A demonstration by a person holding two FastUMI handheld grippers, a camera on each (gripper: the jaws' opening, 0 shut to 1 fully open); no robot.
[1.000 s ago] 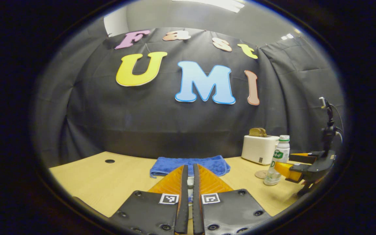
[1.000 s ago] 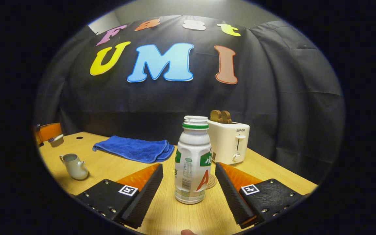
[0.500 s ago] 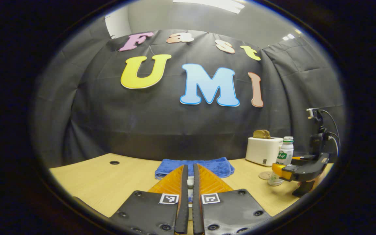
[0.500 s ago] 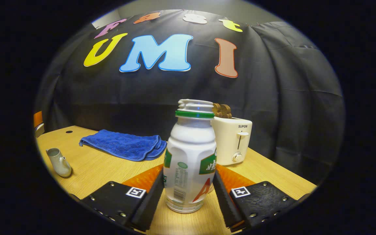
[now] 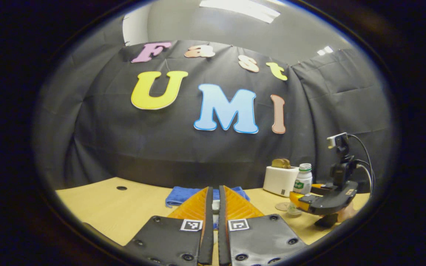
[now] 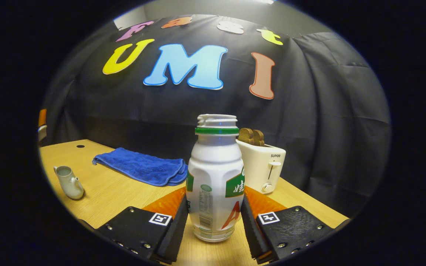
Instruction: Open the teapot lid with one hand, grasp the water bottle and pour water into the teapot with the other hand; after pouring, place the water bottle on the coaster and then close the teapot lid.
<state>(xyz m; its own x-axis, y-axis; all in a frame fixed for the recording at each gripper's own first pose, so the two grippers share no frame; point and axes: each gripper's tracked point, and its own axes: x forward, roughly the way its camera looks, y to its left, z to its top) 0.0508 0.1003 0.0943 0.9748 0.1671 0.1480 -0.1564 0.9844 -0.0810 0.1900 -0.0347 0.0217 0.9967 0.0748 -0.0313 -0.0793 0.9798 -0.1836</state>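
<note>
- The right tongs (image 6: 215,221) pinch the water bottle (image 6: 215,177) low on its body, one finger pressed against each side; the bottle is upright, its cap off, its base on or just off the table (image 6: 124,192) — I cannot tell which.
- From the left gripper view, the same tongs (image 5: 300,197) sit at the bottle (image 5: 301,183) off to the right, with a hand behind them.
- The left tongs (image 5: 213,207) are pressed almost together on a small pale thing between the fingers; judging by the open teapot, this is probably its lid, but too little of it shows to be sure.
- The teapot (image 6: 68,181) stands open on the table, well apart from the bottle, at the left of the right gripper view.
- Behind the bottle are a blue towel (image 6: 141,170) and a white toaster (image 6: 263,168); the coaster (image 5: 282,206) lies just beside the bottle.
- Step in hand: the bottle is gripped, ready for pouring.
- Next move, as I judge it: lift the bottle, carry it over the teapot's mouth and tilt slowly, since the opening looks narrow and water could spill.
</note>
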